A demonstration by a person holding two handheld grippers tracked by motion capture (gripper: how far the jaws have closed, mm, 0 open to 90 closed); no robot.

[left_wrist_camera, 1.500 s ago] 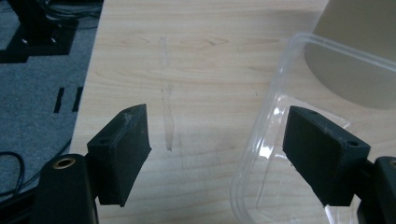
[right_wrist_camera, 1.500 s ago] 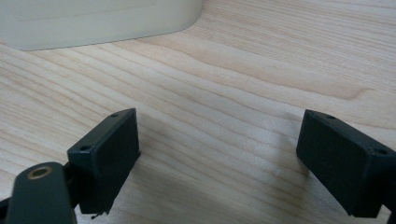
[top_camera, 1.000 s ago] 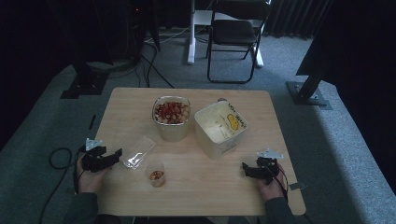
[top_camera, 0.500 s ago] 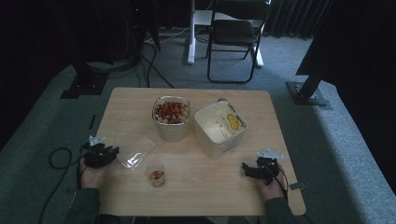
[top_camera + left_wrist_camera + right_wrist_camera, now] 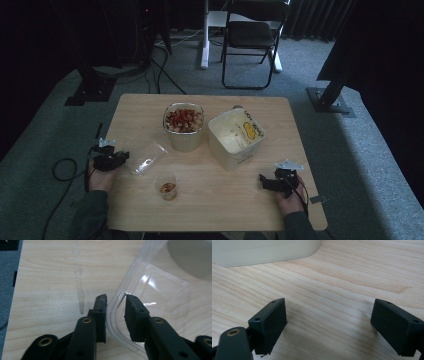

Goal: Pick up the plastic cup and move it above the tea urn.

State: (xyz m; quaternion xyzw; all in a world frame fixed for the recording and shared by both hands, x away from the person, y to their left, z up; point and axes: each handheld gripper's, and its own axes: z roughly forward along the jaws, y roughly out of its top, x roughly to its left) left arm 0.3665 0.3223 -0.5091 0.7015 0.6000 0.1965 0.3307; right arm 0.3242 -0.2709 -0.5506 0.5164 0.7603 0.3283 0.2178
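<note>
Left gripper jaws have just been closing, now nearly together with the clear plastic bag edge standing between them, small gap visible on either side; right gripper jaws wide apart over bare table.

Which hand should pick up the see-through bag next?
Left. The left gripper already has the clear bag edge between its jaws, which have just been closing. The right gripper sits open, far across the table.
</note>
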